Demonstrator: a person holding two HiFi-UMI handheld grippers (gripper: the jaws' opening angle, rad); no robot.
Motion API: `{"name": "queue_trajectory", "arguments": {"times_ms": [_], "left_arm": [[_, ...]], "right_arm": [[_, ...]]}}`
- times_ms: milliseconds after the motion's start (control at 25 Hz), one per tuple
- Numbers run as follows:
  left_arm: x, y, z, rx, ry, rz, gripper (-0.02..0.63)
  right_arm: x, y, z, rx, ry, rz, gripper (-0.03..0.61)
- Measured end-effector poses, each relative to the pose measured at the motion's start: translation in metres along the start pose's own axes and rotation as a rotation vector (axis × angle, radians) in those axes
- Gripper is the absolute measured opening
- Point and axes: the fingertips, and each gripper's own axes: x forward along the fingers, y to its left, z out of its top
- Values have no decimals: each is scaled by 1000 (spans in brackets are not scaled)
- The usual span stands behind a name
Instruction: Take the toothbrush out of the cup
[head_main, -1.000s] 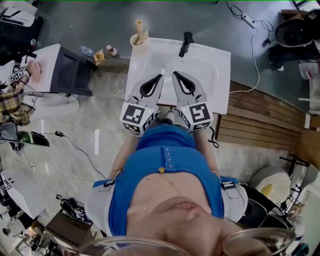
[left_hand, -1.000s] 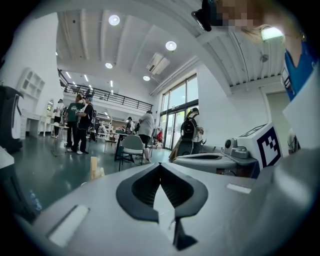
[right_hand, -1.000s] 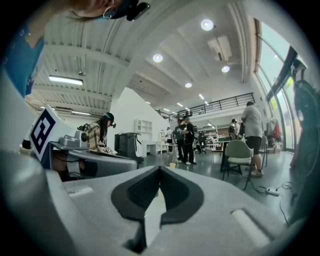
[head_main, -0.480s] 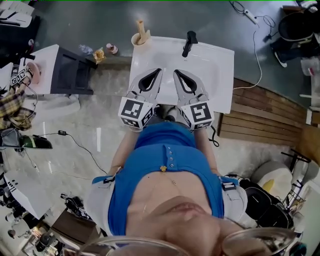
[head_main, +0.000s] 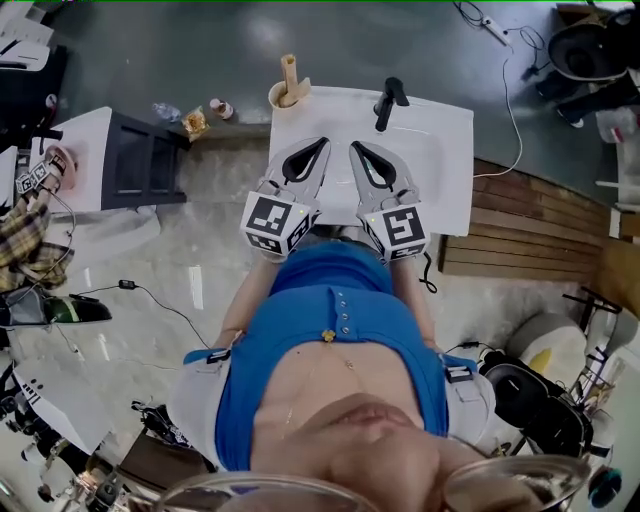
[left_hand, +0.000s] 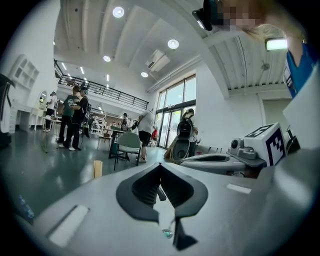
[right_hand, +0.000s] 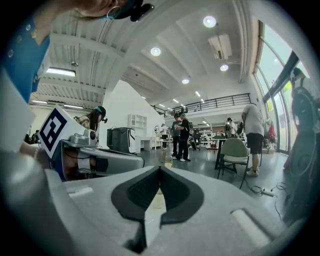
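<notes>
Toothbrush (head_main: 289, 70) in cup (head_main: 280, 99) — fingers (left_hand: 142, 189) closed, empty.

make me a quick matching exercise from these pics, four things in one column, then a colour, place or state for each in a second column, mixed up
Things:
1 cup
2 faucet
3 sink
4 left tongs

Descriptions:
a white, rectangular
b shut, holding nothing
c black, at the back rim
d holds the toothbrush, at the back left corner

Pairs: 1-d, 2-c, 3-a, 4-b
</notes>
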Motion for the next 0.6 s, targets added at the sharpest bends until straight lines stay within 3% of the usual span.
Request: {"name": "queue_trajectory", "arguments": {"times_ms": [600], "left_arm": [[14, 80, -29, 21, 85, -61, 3]], "right_arm": [[52, -1, -18, 43, 44, -136, 2]]}}
